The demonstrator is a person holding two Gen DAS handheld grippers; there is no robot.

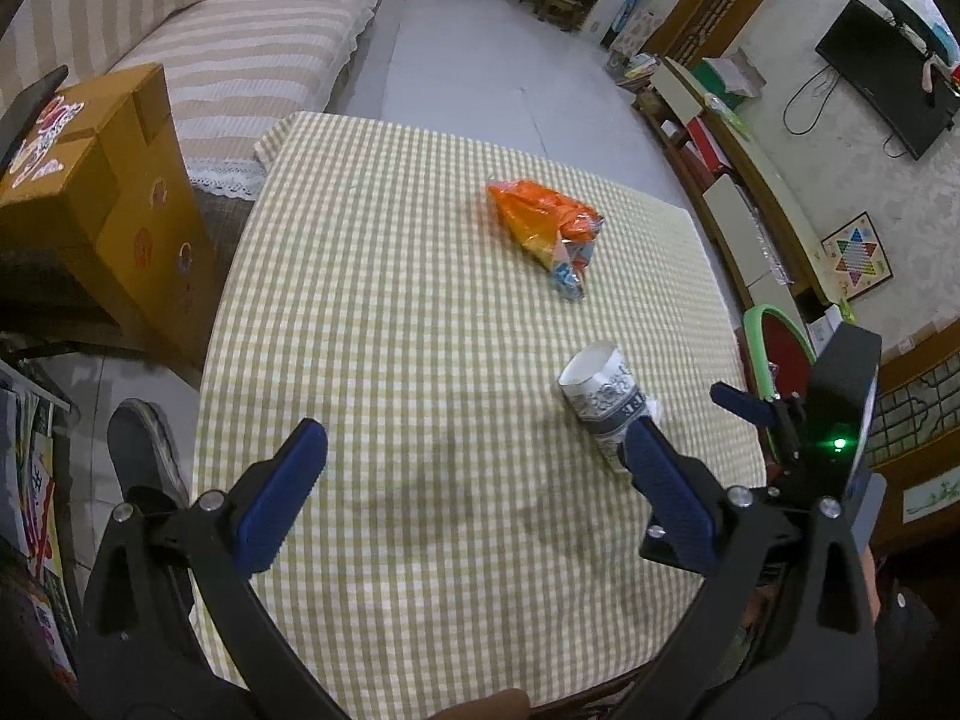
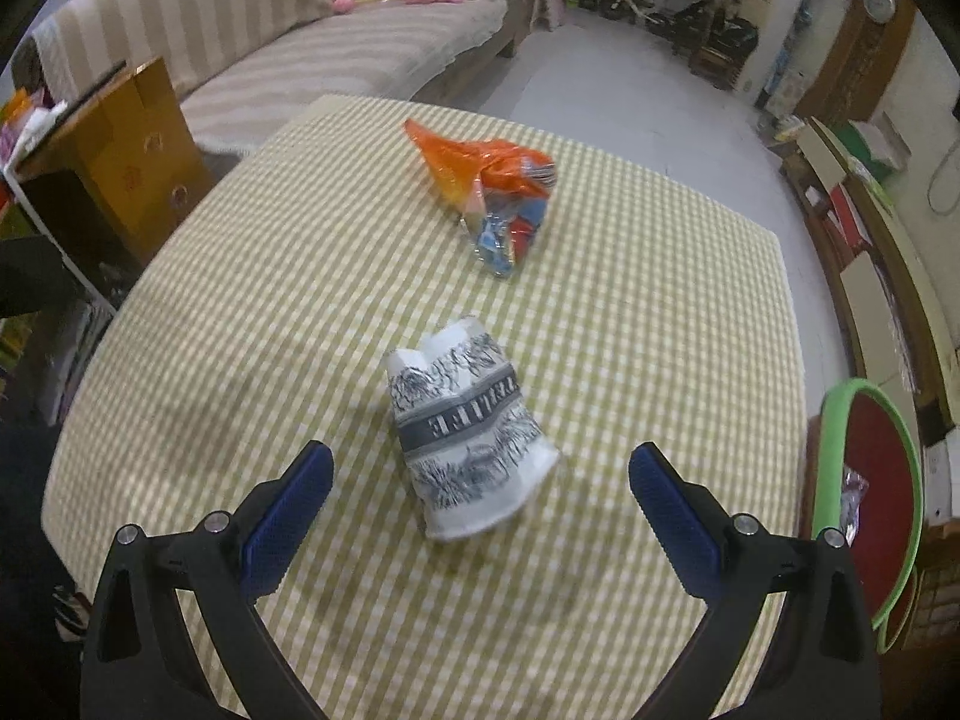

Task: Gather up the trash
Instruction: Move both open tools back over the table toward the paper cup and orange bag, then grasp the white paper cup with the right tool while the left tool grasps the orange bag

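Observation:
A crushed white paper cup [image 2: 471, 432] with grey print lies on its side on the green-checked tablecloth [image 2: 630, 312]. My right gripper [image 2: 480, 480] hovers open just in front of it, the cup lying between and slightly beyond the blue fingertips. A crumpled orange snack wrapper [image 2: 489, 192] lies farther back on the table. In the left wrist view the cup [image 1: 603, 402] sits near the right fingertip of my open left gripper [image 1: 474, 450], and the wrapper [image 1: 549, 222] lies beyond. The right gripper's body [image 1: 828, 414] shows at the table's right edge.
A bin with a green rim and red inside [image 2: 870, 498] stands beside the table's right edge, with a shiny wrapper in it. A cardboard box [image 1: 114, 192] and a striped sofa [image 1: 240, 60] are to the left. A shoe [image 1: 144, 450] is on the floor.

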